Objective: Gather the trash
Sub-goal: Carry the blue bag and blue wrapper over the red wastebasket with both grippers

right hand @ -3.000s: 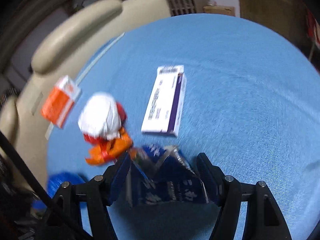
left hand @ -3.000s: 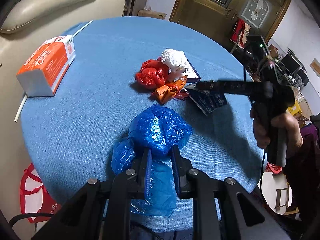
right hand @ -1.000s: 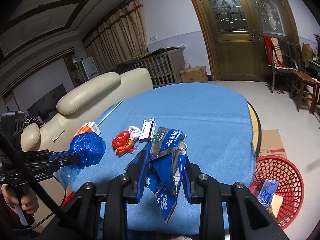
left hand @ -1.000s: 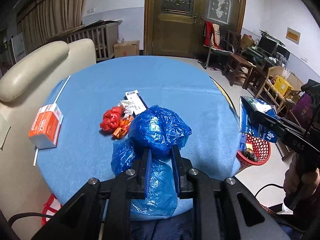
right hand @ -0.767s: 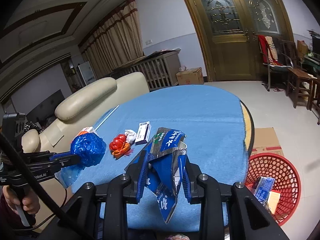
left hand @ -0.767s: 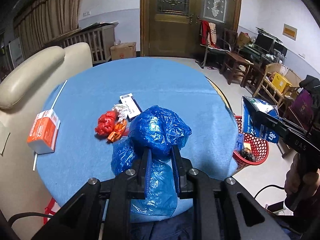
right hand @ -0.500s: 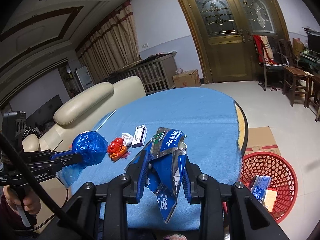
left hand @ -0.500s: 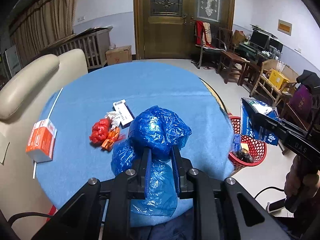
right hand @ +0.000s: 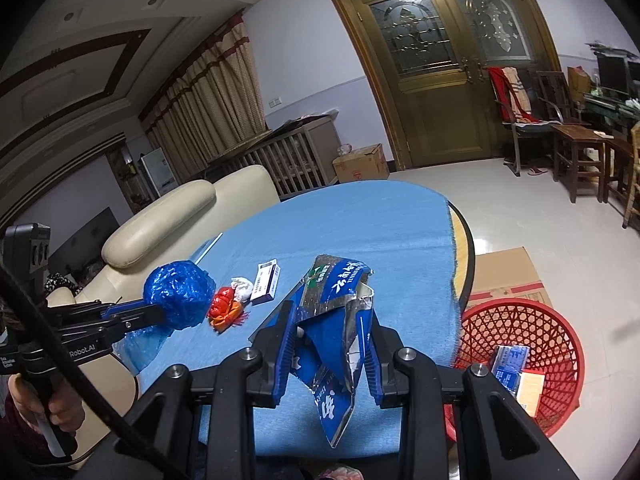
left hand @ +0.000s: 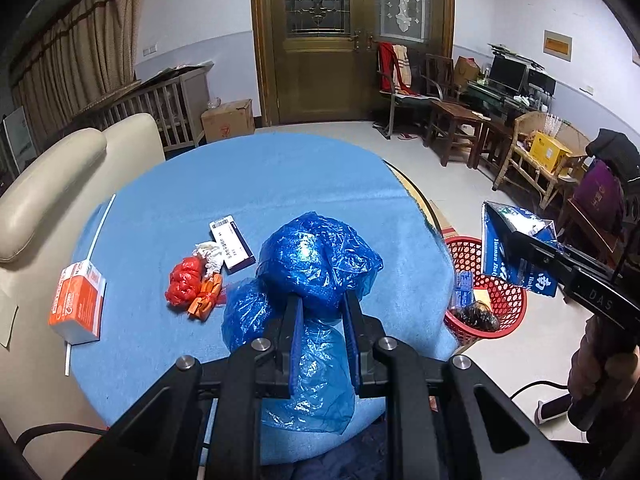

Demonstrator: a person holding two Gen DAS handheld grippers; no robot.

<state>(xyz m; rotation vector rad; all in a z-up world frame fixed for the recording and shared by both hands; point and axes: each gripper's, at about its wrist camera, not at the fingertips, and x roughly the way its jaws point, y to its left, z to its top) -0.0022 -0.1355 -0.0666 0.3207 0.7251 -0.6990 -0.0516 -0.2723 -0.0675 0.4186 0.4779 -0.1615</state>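
My left gripper [left hand: 320, 312] is shut on a crumpled blue plastic bag [left hand: 316, 268] and holds it above the near edge of the round blue table [left hand: 260, 184]. My right gripper [right hand: 330, 328] is shut on a torn blue foil packet [right hand: 334, 320], held up near the table's right edge. It shows in the left wrist view [left hand: 516, 248] above a red mesh basket [left hand: 480, 280] on the floor. The basket [right hand: 520, 352] holds a blue box and other trash. On the table lie a red bag [left hand: 186, 284], an orange wrapper [left hand: 206, 300], white crumpled paper [left hand: 208, 254] and a white-purple box [left hand: 232, 246].
An orange and white tissue pack [left hand: 78, 306] and a white straw [left hand: 100, 224] lie at the table's left edge. A cream sofa [left hand: 48, 184] stands left of the table. Flat cardboard [right hand: 508, 276] lies on the floor behind the basket. Wooden chairs and a door stand far back.
Both grippers have drawn back and up from the table with their loads. The right gripper took hold of the blue packet and carried it to the basket side.
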